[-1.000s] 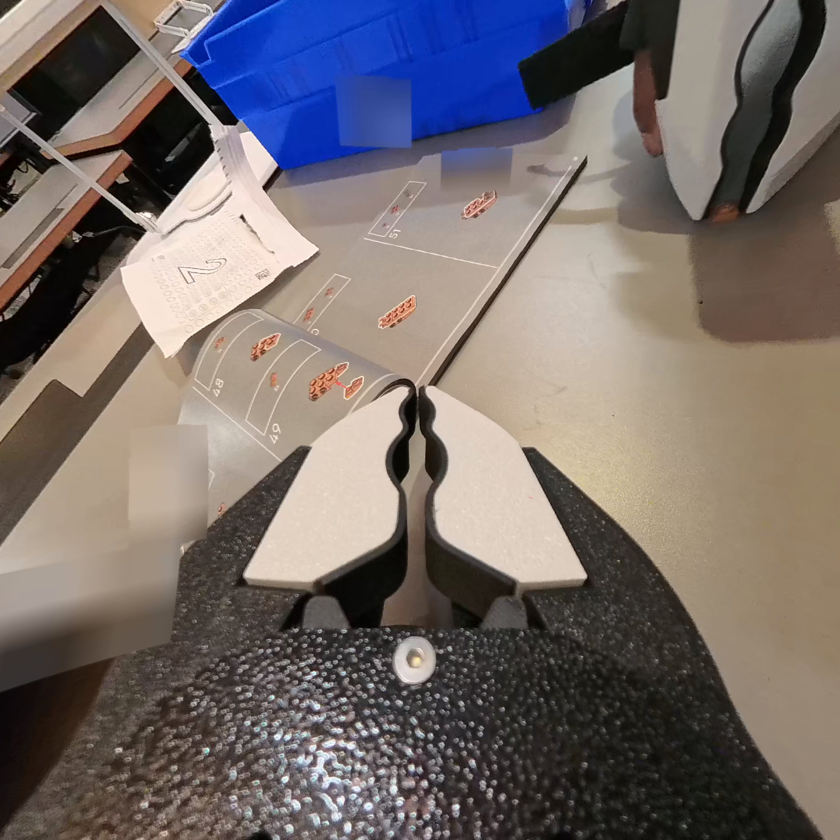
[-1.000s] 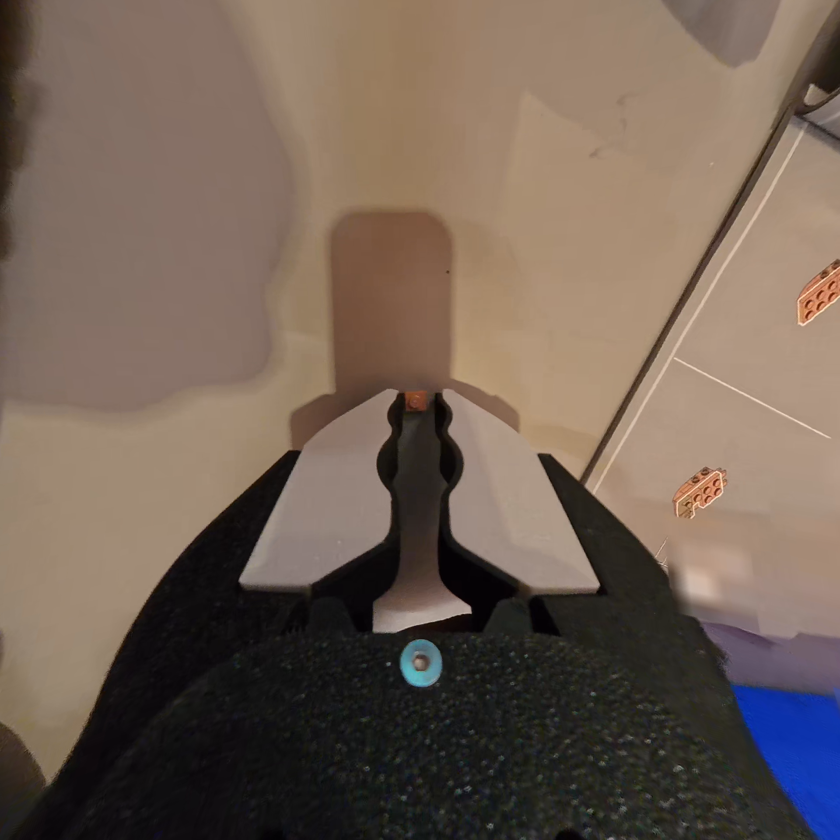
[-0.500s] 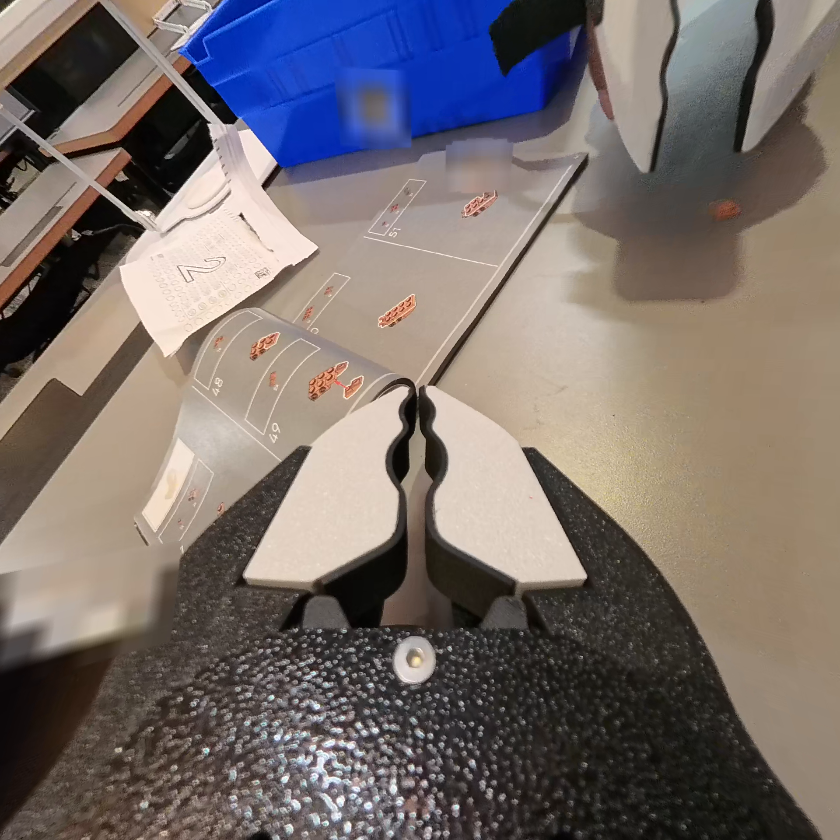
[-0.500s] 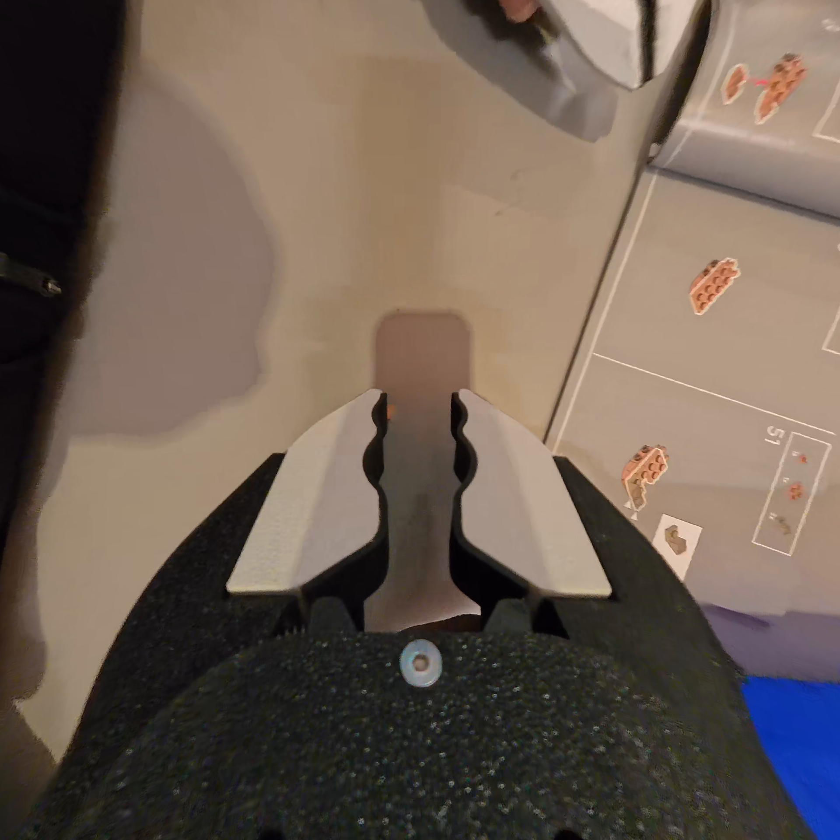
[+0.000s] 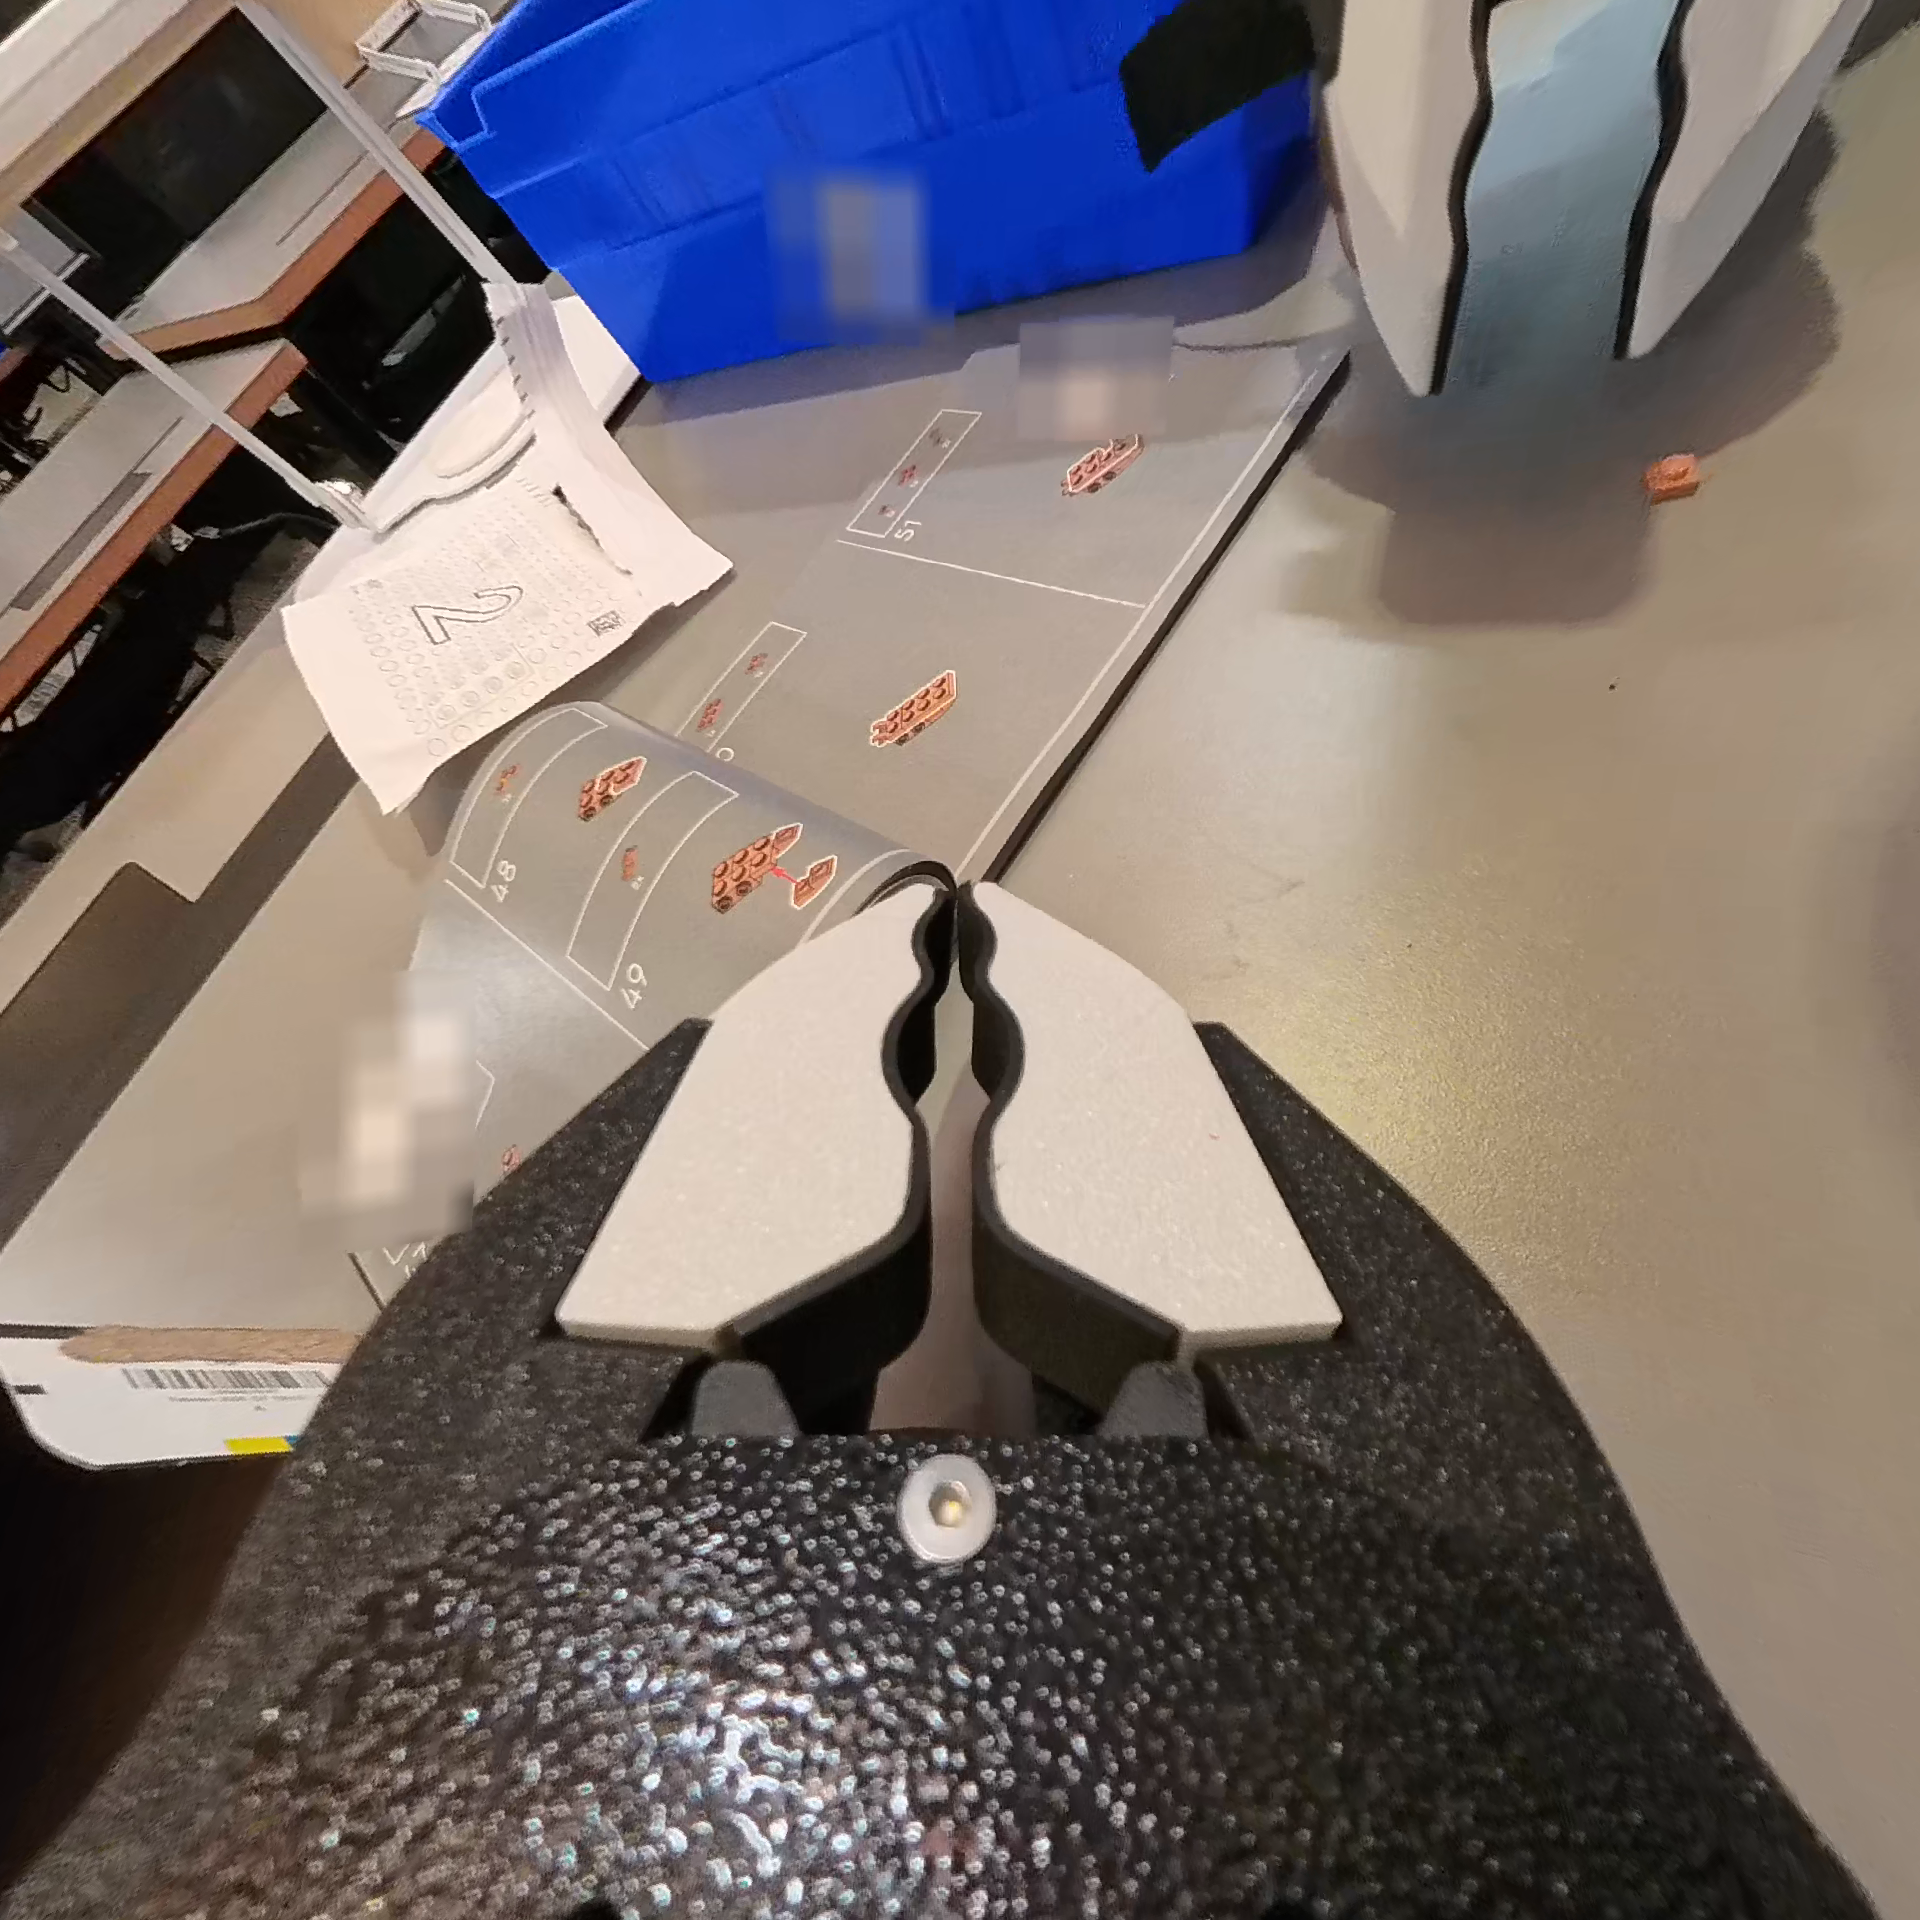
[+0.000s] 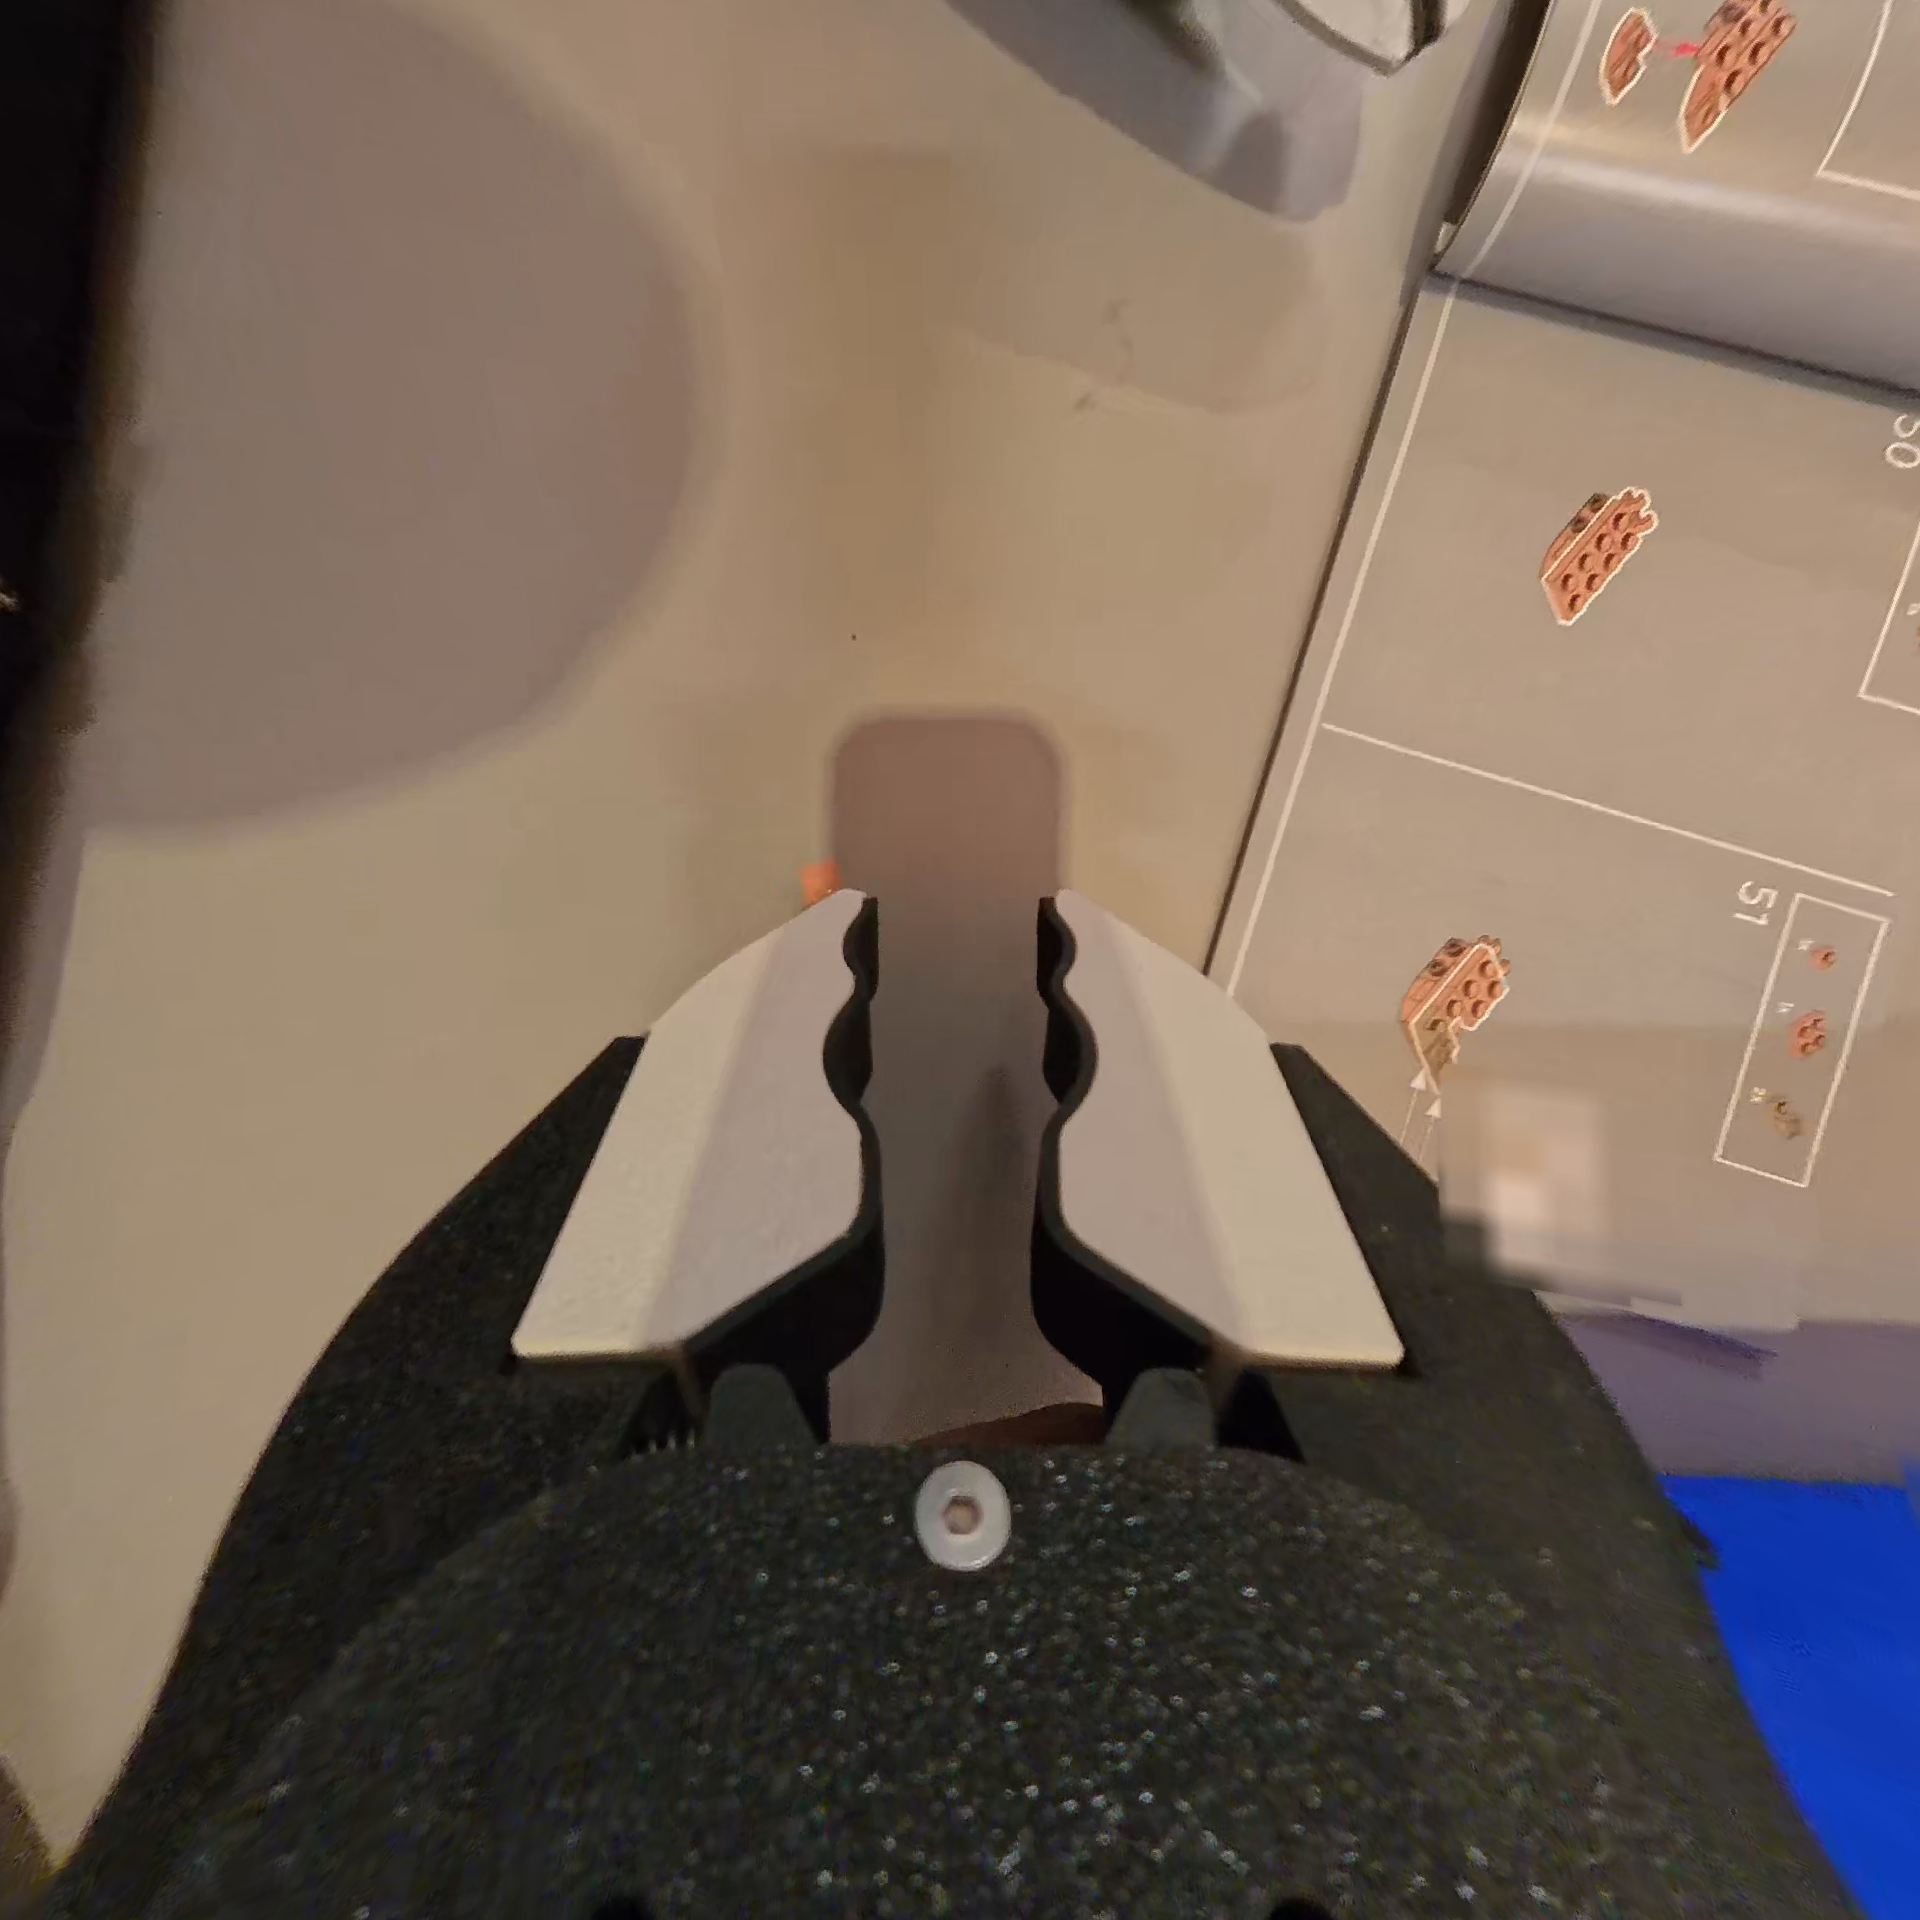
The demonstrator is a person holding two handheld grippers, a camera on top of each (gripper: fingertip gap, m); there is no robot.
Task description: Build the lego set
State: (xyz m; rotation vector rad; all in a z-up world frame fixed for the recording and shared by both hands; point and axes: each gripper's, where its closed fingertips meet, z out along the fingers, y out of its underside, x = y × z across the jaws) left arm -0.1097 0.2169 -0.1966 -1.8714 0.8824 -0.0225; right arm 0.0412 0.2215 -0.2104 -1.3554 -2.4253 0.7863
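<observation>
My left gripper [image 5: 956,894] is shut, and its tips pinch the edge of a curled grey page [image 5: 623,831] of an open instruction booklet [image 5: 987,644] lying on the table. My right gripper [image 6: 958,909] is open and empty above the beige table. A small orange brick [image 6: 821,881] lies on the table just left of its left fingertip, free of both pads. In the left wrist view the same brick [image 5: 1673,480] lies below the raised right gripper [image 5: 1558,208]. The booklet also shows in the right wrist view [image 6: 1610,779].
A blue bin [image 5: 831,125] stands behind the booklet, and its corner shows in the right wrist view [image 6: 1818,1662]. A torn white paper bag [image 5: 468,634] lies left of the booklet. A white box with a barcode label [image 5: 187,1392] sits at the near left. Spacing between my two grippers at the tips: around 15 cm.
My right gripper opened and let go of the small orange brick, which now lies on the table. It then rose away from the brick. My left gripper has stayed shut on the page.
</observation>
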